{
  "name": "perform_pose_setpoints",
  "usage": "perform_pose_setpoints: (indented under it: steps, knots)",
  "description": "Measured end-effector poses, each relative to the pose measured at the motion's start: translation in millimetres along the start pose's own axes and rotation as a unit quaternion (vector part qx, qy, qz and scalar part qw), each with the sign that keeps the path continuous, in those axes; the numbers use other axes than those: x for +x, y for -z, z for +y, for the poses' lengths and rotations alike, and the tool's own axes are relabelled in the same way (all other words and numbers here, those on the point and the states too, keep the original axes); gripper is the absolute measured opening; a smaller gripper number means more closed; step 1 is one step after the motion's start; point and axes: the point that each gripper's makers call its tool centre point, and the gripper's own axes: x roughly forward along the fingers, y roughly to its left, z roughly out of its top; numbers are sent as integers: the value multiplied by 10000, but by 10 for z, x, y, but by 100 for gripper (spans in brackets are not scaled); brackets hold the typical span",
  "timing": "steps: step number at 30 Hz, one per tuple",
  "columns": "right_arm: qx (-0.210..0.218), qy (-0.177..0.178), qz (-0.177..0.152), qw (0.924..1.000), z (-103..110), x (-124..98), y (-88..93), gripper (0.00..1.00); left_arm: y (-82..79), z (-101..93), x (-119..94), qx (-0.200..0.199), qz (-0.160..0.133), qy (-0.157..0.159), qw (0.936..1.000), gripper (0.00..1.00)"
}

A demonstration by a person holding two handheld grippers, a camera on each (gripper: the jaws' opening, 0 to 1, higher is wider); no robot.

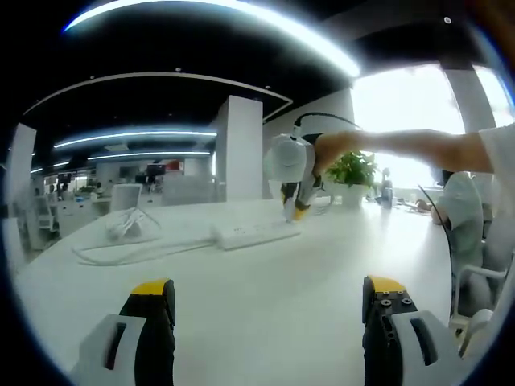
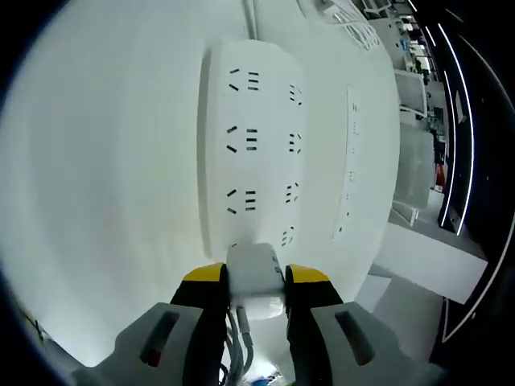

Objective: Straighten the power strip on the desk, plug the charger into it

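A: Where does the power strip [image 2: 273, 137] lie, and which way does it run?

B: In the right gripper view it fills the centre, its long axis going from the bottom of the frame up to the top, where its white cord [image 2: 251, 16] leaves the far end. The sockets sit in rows along it. In the left gripper view it is a flat white bar at mid-frame on the white desk [image 1: 265, 297], running left to right, a little tilted.

A: And the charger [image 2: 256, 280]?

B: A white block, clamped between the yellow-tipped jaws of the right gripper [image 2: 255, 283], at the near end of the strip, touching or just above the last sockets; I can't tell which.

A: The left gripper [image 1: 269, 293]?

B: Jaws spread wide, nothing between them, low over the desk and well apart from the strip.

A: Any containers?

B: A potted plant [image 1: 352, 170] at the desk's far right edge. Loose white cable [image 1: 129, 229] lies left of the strip.
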Motion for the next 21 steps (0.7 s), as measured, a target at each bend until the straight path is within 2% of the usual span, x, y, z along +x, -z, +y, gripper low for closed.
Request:
perform_pose_setpoints:
  steps: [1, 2, 5, 14, 17, 21]
  knots:
    - [391, 212, 225, 9988, -20, -33, 56, 25, -1, -5, 0, 3, 0, 5, 10000, 99]
    - [15, 78, 275, 9996, 3, -35, 43, 25, -2, -8, -2, 7, -1, 8, 10000, 99]
    - [-74, 25, 301, 9995, 4, -48, 11, 25, 0, 0, -18, 20, 14, -12, 10000, 99]
    - [7, -17, -23, 10000, 3, -60, 36, 26, 9, -4, -28, 18, 46, -20, 10000, 99]
    - [149, -19, -117, 9998, -12, -54, 37, 26, -2, -11, -42, 34, 40, -35, 10000, 99]
    - [72, -64, -390, 9992, -22, -55, 26, 26, -10, -4, -69, 55, 48, -83, 9999, 99]
